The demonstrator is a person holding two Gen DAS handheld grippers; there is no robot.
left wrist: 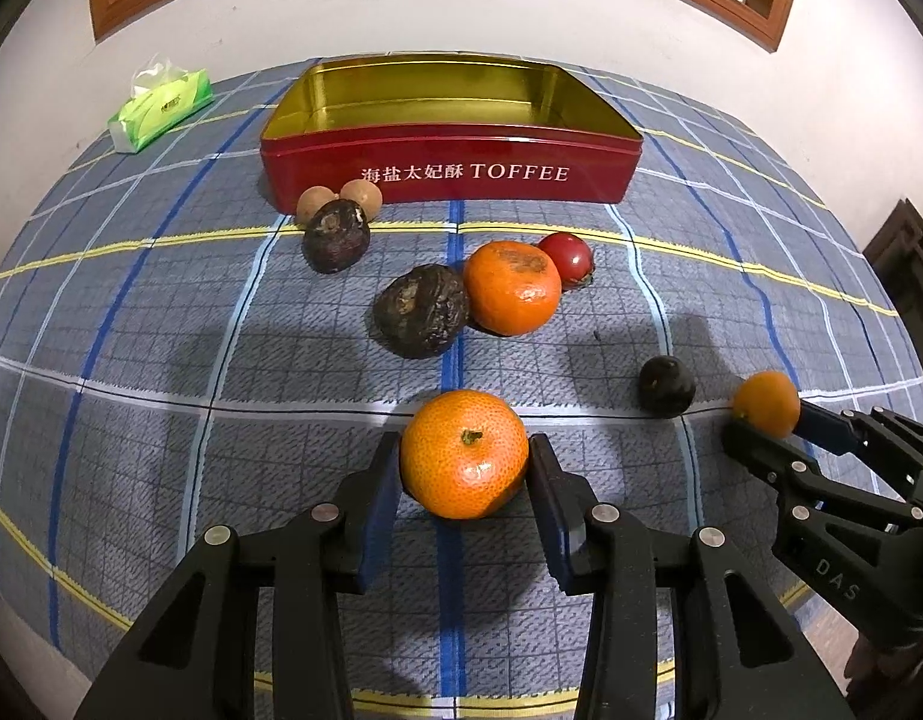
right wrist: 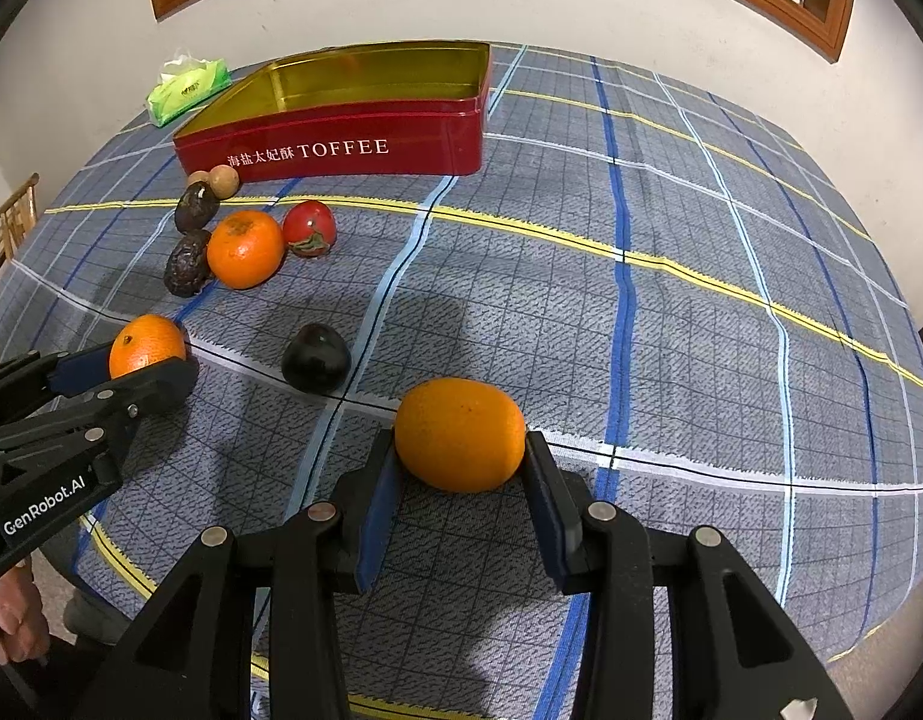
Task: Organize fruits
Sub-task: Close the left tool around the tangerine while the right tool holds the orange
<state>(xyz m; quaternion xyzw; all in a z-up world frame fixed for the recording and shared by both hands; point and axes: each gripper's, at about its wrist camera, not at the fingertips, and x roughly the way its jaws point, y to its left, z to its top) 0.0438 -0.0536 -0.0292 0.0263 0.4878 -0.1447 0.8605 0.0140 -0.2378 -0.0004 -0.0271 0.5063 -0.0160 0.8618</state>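
My left gripper [left wrist: 464,450] is shut on a tangerine [left wrist: 464,456] with a green stem spot, both blue pads against its sides, low over the checked tablecloth. Seen from the right wrist, the left gripper [right wrist: 155,360] and its tangerine [right wrist: 146,345] are at the left. My right gripper [right wrist: 459,444] is shut on a smooth orange [right wrist: 459,433]; in the left wrist view that right gripper [left wrist: 761,420] and orange [left wrist: 766,403] sit at the right edge. The open red toffee tin [left wrist: 449,174] stands empty at the back.
Loose on the cloth are a blemished tangerine [left wrist: 512,288], a red fruit [left wrist: 566,258], two dark wrinkled fruits [left wrist: 421,319] [left wrist: 336,236], two small brown fruits [left wrist: 341,199] by the tin, and a small black fruit [left wrist: 667,387]. A green tissue pack [left wrist: 161,108] lies far left.
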